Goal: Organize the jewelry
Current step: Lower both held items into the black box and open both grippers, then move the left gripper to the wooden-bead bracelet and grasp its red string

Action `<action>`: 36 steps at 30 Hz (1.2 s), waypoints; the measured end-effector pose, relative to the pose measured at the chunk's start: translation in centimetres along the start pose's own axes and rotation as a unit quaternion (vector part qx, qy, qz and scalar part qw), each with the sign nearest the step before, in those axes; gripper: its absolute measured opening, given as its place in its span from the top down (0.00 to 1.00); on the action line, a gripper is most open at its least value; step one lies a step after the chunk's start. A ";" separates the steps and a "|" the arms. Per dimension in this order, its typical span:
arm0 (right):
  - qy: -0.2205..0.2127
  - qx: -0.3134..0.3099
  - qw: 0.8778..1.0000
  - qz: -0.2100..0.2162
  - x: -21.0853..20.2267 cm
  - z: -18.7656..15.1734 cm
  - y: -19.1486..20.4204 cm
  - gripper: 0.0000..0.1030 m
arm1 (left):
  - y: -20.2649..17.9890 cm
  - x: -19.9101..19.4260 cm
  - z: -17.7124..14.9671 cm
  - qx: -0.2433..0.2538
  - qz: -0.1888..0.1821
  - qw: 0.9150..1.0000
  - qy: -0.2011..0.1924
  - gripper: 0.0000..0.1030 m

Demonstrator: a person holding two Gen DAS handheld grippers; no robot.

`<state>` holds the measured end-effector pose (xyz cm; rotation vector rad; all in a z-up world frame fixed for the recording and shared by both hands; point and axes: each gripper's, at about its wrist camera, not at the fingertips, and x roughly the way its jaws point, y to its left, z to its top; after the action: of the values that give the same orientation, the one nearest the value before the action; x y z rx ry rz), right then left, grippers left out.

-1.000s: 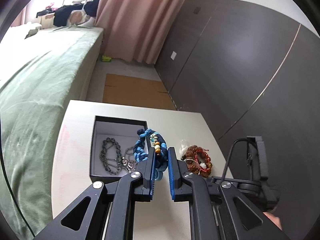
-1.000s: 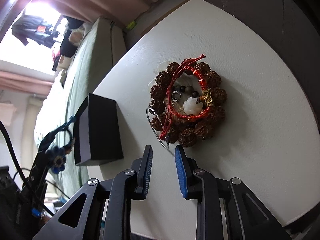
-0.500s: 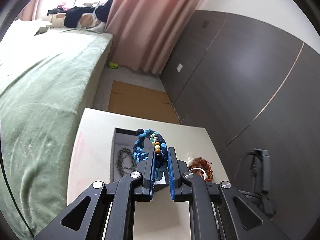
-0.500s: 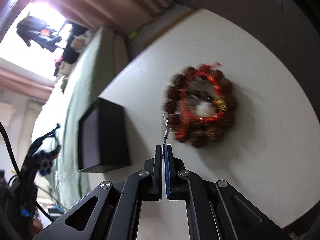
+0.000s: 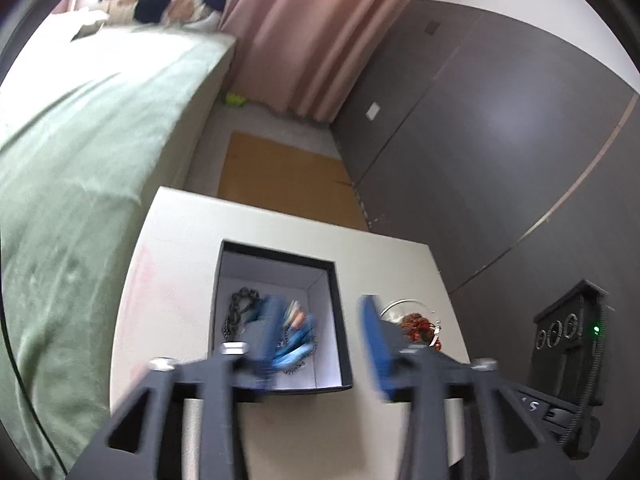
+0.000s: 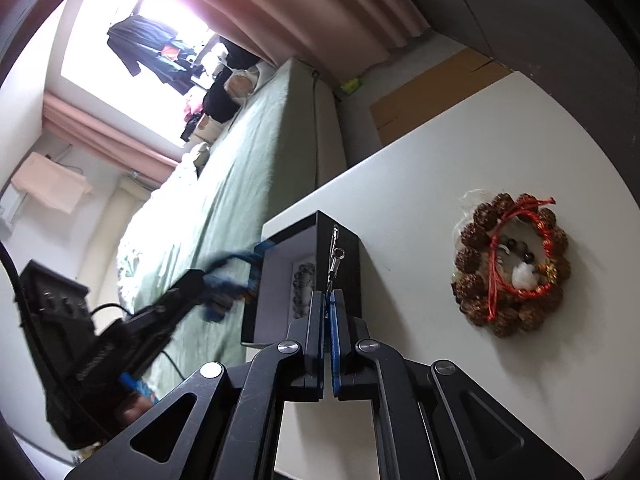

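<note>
**L jaws opening over box, R clamped on silver clasp**

The L gripper [image 5: 320,336] hangs over the open black box [image 5: 340,320], which sits mid-table [image 5: 180,240], nearer the edge facing the green bed [image 5: 80,160]. Its jaws are opening, blurred w/ motion, and nothing is pressed between the pads now. The blue braided bracelet [image 5: 296,344] is inside the box on the white lining, by the L finger; pic is too smeared to say if it touches the pad. A dark chain [image 5: 240,312] lies in the box too, toward the bed-side wall.

The R gripper [image 6: 329,300] is pressed together, pinching a thin silver clasp piece [image 6: 335,256] that sticks up past the fingertips, seen in front of the box's outer wall. Whether the clasp touches the box: can't tell.

Bracelet pile [image 6: 512,268] lies on the table well apart from the box, toward the edge by the dark wall panels [image 5: 500,140]: brown seed-bead ring w/ red cord, small white bits in the middle. Not touched by either gripper.

In the R cam the L gripper shows as a dark blurred shape w/ blue bits at the box's bed-side rim. Pink curtain [image 5: 312,32] and a cardboard sheet [image 5: 280,176] on the floor beyond the table's far edge.
</note>
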<state>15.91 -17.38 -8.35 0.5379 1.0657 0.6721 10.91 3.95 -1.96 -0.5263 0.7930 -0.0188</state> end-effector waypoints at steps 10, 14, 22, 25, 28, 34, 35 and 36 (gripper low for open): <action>-0.011 -0.012 0.998 0.058 0.9 0.6 2.0 0.96 | 2.1 -1.7 0.5 -0.024 0.012 0.999 -0.023 0.45; -0.007 -0.021 0.995 0.094 1.8 0.3 3.4 0.96 | 3.2 -2.9 0.8 -0.038 0.014 0.999 -0.035 0.45; 0.017 -0.047 0.998 0.042 4.8 0.1 4.9 0.48 | 4.7 -4.5 1.0 -0.055 0.021 0.997 -0.045 0.45; 0.000 -0.047 0.998 0.028 3.8 0.2 4.7 0.48 | 4.8 -4.6 1.0 -0.060 0.019 0.997 -0.045 0.45; -0.012 -0.042 0.999 0.025 2.3 0.7 4.2 0.48 | 4.1 -4.4 0.7 -0.052 0.017 0.998 -0.042 0.45; -0.044 -0.015 0.999 0.002 -1.5 1.4 2.7 0.48 | 2.5 -3.9 0.1 -0.032 0.019 0.999 -0.033 0.45; -0.050 -0.008 0.999 -0.002 -2.1 1.5 2.4 0.48 | 2.2 -3.8 -0.1 -0.029 0.018 0.999 -0.031 0.45; -0.057 0.002 0.998 -0.011 -3.0 1.7 2.1 0.48 | 1.9 -3.6 -0.2 -0.026 0.018 0.999 -0.029 0.45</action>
<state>15.98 -18.30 -4.42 0.5612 0.9648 0.6136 7.87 6.32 -0.49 -0.5595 0.7471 0.0499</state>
